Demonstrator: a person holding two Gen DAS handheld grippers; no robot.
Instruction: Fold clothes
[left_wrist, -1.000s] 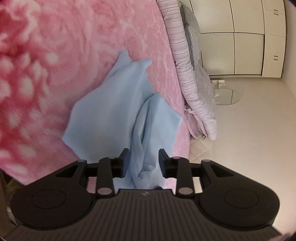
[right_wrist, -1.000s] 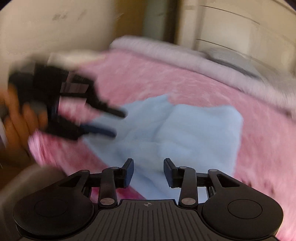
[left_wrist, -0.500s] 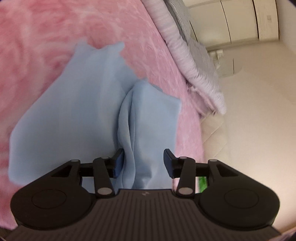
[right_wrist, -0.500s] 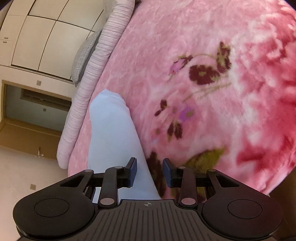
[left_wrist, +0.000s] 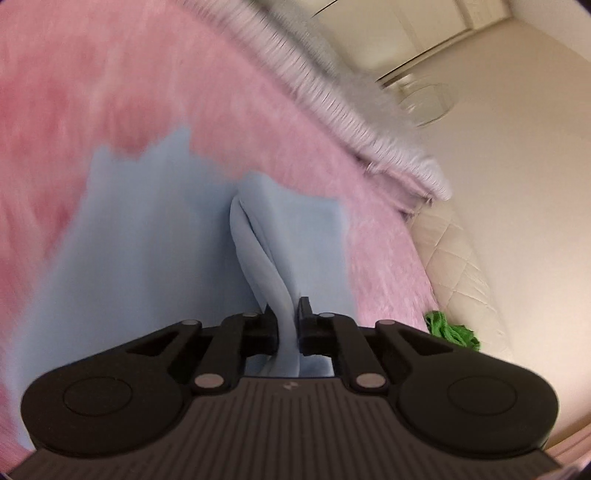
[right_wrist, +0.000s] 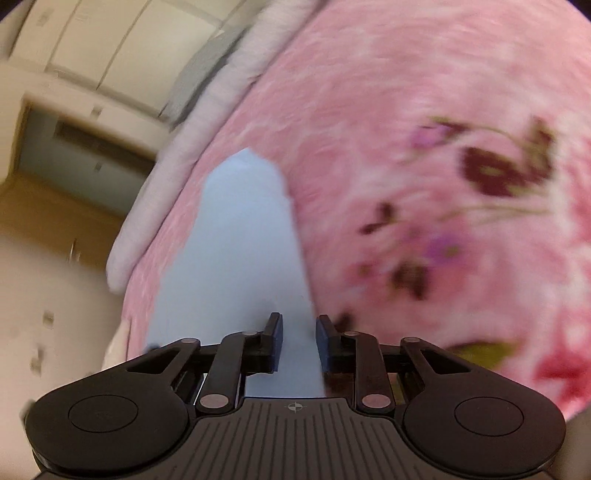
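A light blue garment (left_wrist: 147, 240) lies spread on the pink flowered blanket (left_wrist: 92, 74). A raised fold of it runs up its middle into my left gripper (left_wrist: 286, 325). Those jaws are closing, and their pads press on the fold. In the right wrist view the same garment (right_wrist: 236, 240) shows as a long strip on the blanket (right_wrist: 406, 110). Its near right edge passes between the jaws of my right gripper (right_wrist: 298, 332). These jaws are closing with a gap still showing, and the blue pads (right_wrist: 277, 339) do not press the cloth.
A lilac striped roll of bedding (left_wrist: 332, 85) borders the bed's far side, also the pale roll (right_wrist: 155, 206) in the right wrist view. The bed edge drops to a cream floor (left_wrist: 517, 184). A green bundle (left_wrist: 450, 330) lies by the bed. White cupboards (right_wrist: 110, 55) stand behind.
My left jaws have closed onto the garment's raised fold and lifted it. My right gripper has swung across to the garment's other edge, rolled, and its jaws have narrowed.
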